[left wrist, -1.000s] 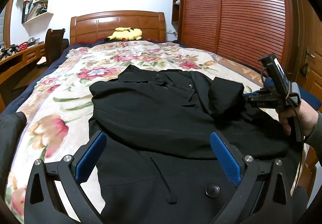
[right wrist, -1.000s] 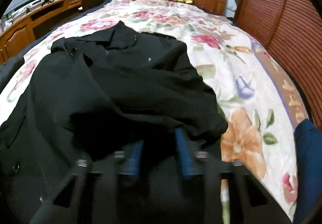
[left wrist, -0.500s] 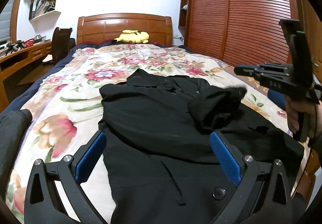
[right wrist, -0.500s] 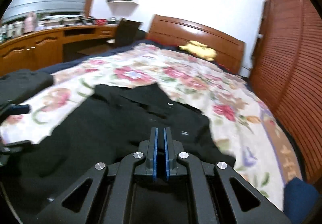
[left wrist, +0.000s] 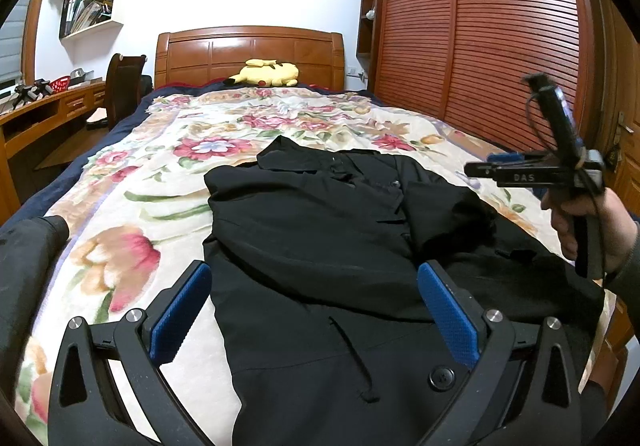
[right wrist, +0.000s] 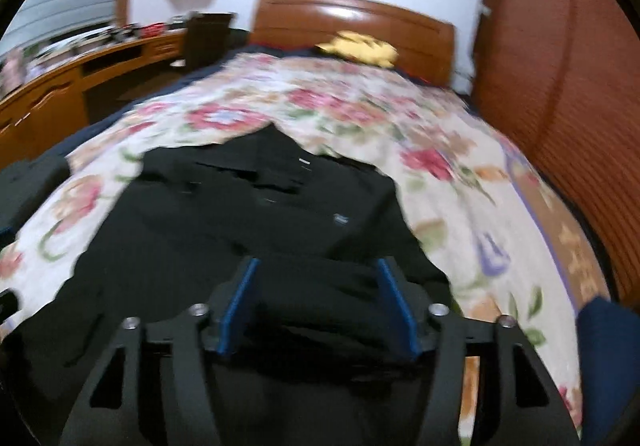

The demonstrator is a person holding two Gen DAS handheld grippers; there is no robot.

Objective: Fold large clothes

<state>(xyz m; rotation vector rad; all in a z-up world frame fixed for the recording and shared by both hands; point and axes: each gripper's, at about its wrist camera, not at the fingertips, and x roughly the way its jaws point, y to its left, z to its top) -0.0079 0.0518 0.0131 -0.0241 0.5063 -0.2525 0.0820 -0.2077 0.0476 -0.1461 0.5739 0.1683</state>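
**Sleeve laid in, most of the folding still ahead**

I hold a claw in each hand over the black coat (left wrist: 320, 246), which lies flat on the floral bedspread (left wrist: 168, 173) with its collar toward the wooden headboard (left wrist: 248, 49) and its hem nearest me. My left gripper (left wrist: 312, 306) hangs low over the hem end of the coat, its jaws spread wide with nothing between the blue pads; the cloth and one big button (left wrist: 442, 378) simply show through the gap. My right gripper (right wrist: 316, 306) is up in the air on the wardrobe side of the coat, and its jaws are opening: the pads stand apart, and I see only coat lying below them, nothing pinched. From the left camera it shows side-on in my hand (left wrist: 588, 226), clear of the fabric.

As for progress, I judge this an early stage. The sleeve (left wrist: 440, 213) on the wardrobe side lies folded inward across the chest, a bit bunched. The side of the coat away from the wardrobe looks straight-edged, so it may be tucked in already, though I cannot tell for sure. The coat is at full length from collar to hem, so smoothing that sleeve and folding the body up toward the collar remain. Another dark garment (left wrist: 28, 246) waits at the bed's edge, on the side away from the wardrobe.
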